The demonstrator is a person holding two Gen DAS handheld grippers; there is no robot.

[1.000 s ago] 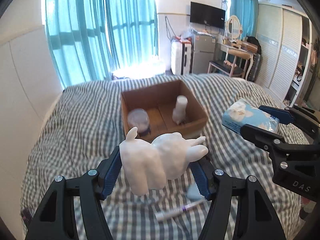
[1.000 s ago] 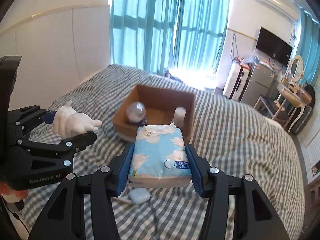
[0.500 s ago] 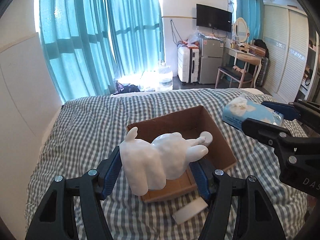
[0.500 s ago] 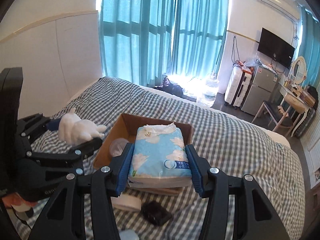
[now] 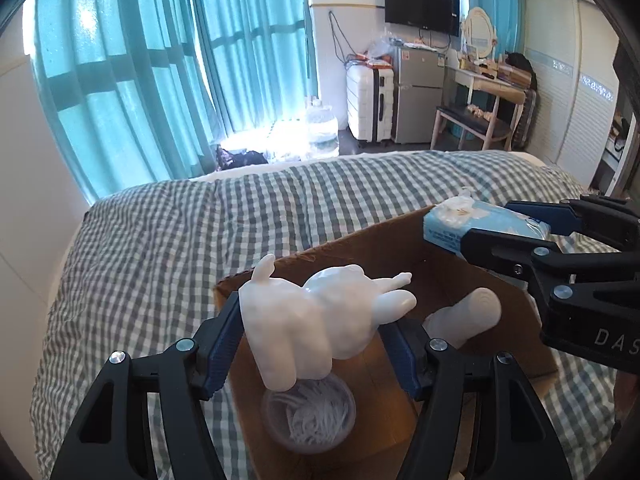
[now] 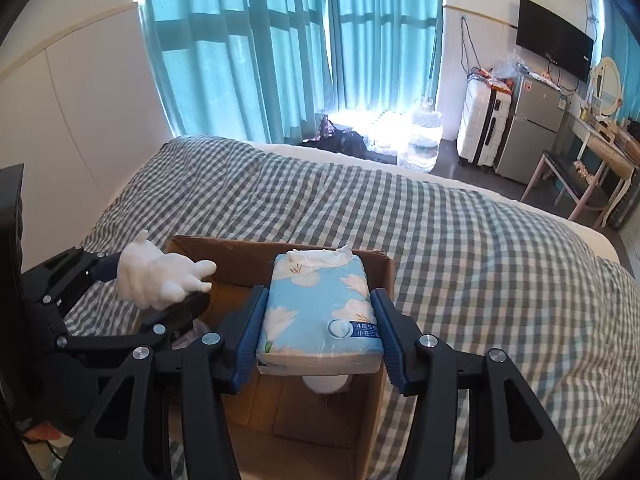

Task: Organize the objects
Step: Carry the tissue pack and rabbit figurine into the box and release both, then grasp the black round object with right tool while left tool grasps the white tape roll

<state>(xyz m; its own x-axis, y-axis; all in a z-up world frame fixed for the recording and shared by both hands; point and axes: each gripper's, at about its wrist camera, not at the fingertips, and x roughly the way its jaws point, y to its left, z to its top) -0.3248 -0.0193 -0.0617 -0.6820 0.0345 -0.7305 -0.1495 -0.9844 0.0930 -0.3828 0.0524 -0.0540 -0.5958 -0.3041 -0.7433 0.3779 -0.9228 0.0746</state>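
My left gripper [image 5: 320, 344] is shut on a white rabbit figure [image 5: 320, 320], held over the open cardboard box [image 5: 400, 240] on the checked bed. Below it in the box sit a clear round tub [image 5: 308, 416] of white swabs and a white bottle [image 5: 468, 316] leaning on its side. My right gripper [image 6: 318, 328] is shut on a blue flowered tissue pack [image 6: 320, 316], held above the cardboard box [image 6: 240, 252]; the white bottle [image 6: 326, 384] peeks out under the pack. The rabbit figure [image 6: 160, 280] and left gripper show at the left of the right wrist view.
The checked bedspread [image 5: 180, 240] spreads around the box. Beyond the bed are teal curtains [image 5: 160, 60], a white suitcase [image 5: 370, 104], a small fridge [image 5: 416, 96], a dressing table with chair [image 5: 484, 100] and water jugs [image 5: 320, 132] on the floor.
Both grippers have moved forward and lower, from short of the box to over it. The loose items on the bedspread near me have dropped out of view. Both holds are unchanged.
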